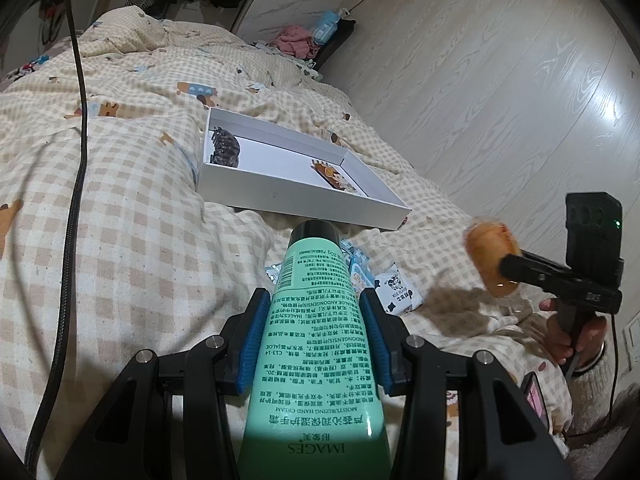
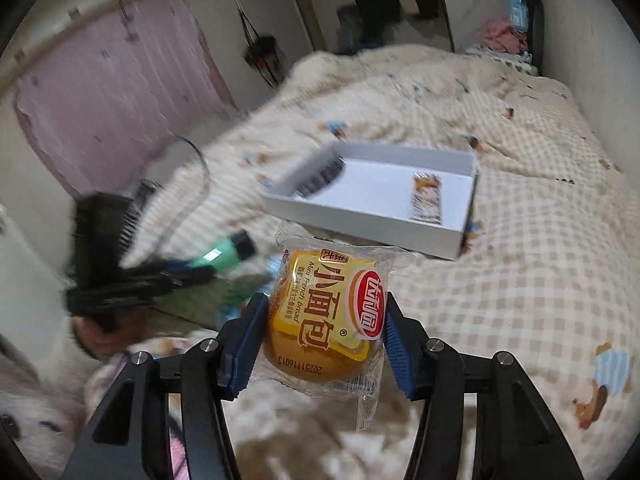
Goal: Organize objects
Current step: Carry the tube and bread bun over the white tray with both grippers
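**Both tools loaded above the bed, white box waiting**

On the left, the left tool [image 1: 316,336] grips a green hand-cream tube [image 1: 320,320] between its blue pads, the tube's black cap pointing toward the white box [image 1: 296,196]. That shallow box lies on the checked quilt of the bed [image 1: 132,208] and holds a dark hair claw [image 1: 225,147] in its far corner and a small printed packet [image 1: 338,176] near its right wall. Several small snack packets [image 1: 400,288] lie on the quilt just beside the tube. To the right, the right tool [image 2: 324,332] is clamped on a wrapped mini French bread [image 2: 320,312], held clear of the quilt near the box. A hand [image 1: 572,332] grips that tool's handle.
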### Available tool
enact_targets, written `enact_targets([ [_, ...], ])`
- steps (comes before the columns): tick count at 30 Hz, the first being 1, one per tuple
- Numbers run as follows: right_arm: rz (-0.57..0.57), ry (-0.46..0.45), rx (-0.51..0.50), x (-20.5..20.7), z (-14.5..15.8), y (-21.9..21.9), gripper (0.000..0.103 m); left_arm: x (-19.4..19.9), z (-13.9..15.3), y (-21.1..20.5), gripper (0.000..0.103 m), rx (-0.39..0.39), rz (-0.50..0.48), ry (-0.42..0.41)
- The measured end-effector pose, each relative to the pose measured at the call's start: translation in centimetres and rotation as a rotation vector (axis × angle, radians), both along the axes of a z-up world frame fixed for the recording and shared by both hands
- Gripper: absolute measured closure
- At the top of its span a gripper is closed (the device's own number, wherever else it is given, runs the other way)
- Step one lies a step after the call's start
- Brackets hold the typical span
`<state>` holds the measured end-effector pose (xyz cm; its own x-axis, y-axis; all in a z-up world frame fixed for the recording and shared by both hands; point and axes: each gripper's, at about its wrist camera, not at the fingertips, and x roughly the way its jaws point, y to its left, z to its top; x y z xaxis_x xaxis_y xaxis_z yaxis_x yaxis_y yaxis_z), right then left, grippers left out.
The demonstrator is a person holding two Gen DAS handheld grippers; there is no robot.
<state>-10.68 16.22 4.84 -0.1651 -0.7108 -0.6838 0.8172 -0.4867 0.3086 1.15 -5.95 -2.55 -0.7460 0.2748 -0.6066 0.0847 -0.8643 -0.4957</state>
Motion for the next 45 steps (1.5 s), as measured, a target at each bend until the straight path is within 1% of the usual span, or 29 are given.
enact_targets([
  [5,-0.070,-0.019,-0.053,-0.4,-1.2,0.9,0.046,0.0,0.0,-0.1,0.053,0.000,-0.001,0.000],
  [7,-0.091,-0.052,-0.090,-0.8,-2.2,1.3,0.046,0.0,0.0,-0.1,0.053,0.001,0.000,-0.001],
  [9,-0.100,-0.085,-0.101,-1.0,-3.0,1.4,0.046,0.0,0.0,-0.1,0.053,0.001,0.000,-0.003],
  [11,-0.109,-0.109,-0.088,-1.2,-3.6,1.4,0.046,0.0,0.0,0.0,0.053,0.002,-0.001,-0.002],
  [15,-0.093,-0.148,-0.150,-1.3,-3.9,2.1,0.046,-0.1,-0.1,0.0,0.053,-0.003,0.001,-0.008],
  [19,-0.127,-0.172,-0.152,-1.6,-4.6,2.5,0.046,-0.2,-0.1,0.0,0.053,-0.008,-0.001,-0.017],
  [23,-0.125,-0.170,-0.171,-1.6,-4.5,2.6,0.046,-0.2,-0.1,0.0,0.053,-0.008,-0.001,-0.017],
  [35,-0.121,-0.167,-0.169,-1.5,-4.5,2.6,0.046,-0.2,-0.1,0.1,0.053,-0.011,0.006,-0.017],
  [37,-0.126,-0.165,-0.160,-1.5,-4.5,2.5,0.046,0.3,0.8,0.2,0.053,-0.078,0.078,-0.021],
  [38,-0.124,-0.161,-0.152,-1.5,-4.3,2.5,0.046,0.7,1.8,0.4,0.053,-0.131,0.119,-0.013],
  [39,-0.120,-0.157,-0.151,-1.4,-4.1,2.3,0.046,1.2,3.2,0.5,0.054,-0.176,0.149,0.014],
  [41,-0.103,-0.145,-0.165,-1.5,-3.1,2.2,0.046,1.7,5.5,0.4,0.054,-0.191,0.160,0.068],
  [43,-0.077,-0.143,-0.187,-1.9,-1.9,1.8,0.046,1.9,7.8,0.0,0.054,-0.205,0.168,0.103],
  [45,-0.058,-0.138,-0.205,-2.2,-0.9,1.5,0.046,1.9,9.7,-0.4,0.054,-0.242,0.190,0.142],
])
